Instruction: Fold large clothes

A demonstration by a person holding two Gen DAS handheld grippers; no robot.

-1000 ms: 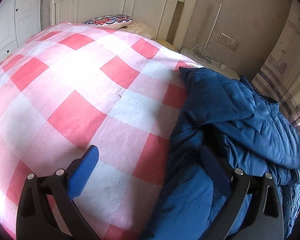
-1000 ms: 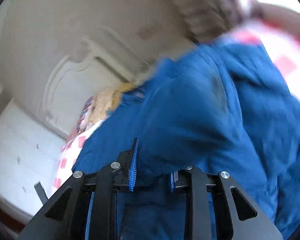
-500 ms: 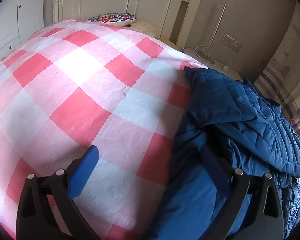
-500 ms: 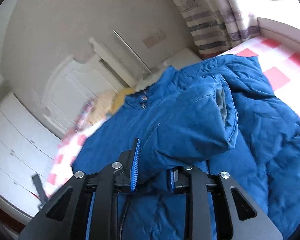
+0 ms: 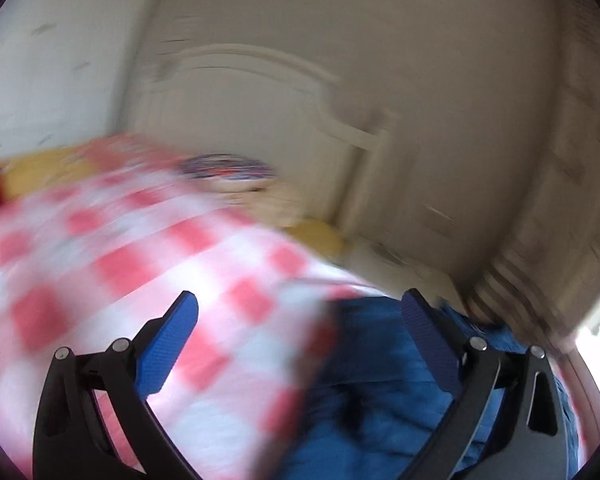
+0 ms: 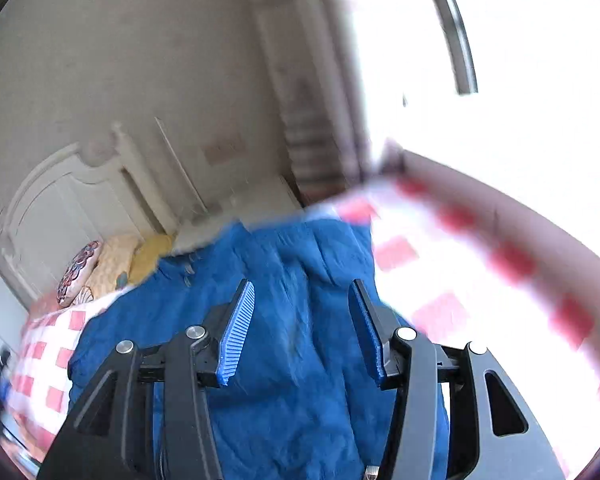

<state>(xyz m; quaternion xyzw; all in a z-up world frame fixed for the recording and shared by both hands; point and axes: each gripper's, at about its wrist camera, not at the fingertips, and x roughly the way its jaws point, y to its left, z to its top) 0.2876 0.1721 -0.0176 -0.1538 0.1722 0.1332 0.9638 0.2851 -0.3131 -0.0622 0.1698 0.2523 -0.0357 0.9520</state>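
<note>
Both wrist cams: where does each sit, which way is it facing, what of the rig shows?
Left wrist: on the left gripper, looking along its open fingers over the checked bedspread toward the headboard; blue jacket lower right.
Right wrist: on the right gripper, jaws opening with nothing pinched, over the blue jacket, facing the headboard and window.
Shared: jacket, bedspread, headboard, patterned pillow. Only gripper parts show, no hand.

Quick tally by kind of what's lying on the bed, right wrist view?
Blue padded jacket: 1
Patterned pillow: 1
Pale cushion: 1
Yellow cushion: 1
Total: 4, all on the red-and-white checked bedspread.
</note>
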